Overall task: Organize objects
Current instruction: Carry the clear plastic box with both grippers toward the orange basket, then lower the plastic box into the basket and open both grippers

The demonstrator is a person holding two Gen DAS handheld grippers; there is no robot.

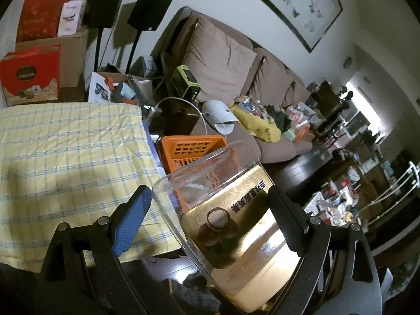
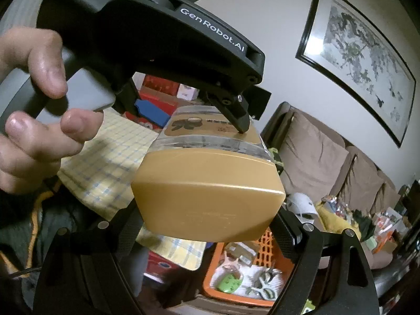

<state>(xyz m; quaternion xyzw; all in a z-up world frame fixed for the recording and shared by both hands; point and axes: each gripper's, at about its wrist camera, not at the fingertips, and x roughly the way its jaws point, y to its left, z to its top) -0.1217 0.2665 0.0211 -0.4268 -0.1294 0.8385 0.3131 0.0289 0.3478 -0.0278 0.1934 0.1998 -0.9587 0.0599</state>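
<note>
Brown sofa sitting at one o'clock, framed painting hanging above, window glowing at three, checkered surface lying at nine

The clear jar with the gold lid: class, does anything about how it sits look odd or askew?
Yes. The jar is tipped on its side in mid-air, gold lid facing the right gripper, held across by the left gripper, above the orange basket.

The jar hangs above the basket, which sits right of the cloth-covered surface, with the sofa far behind.
</note>
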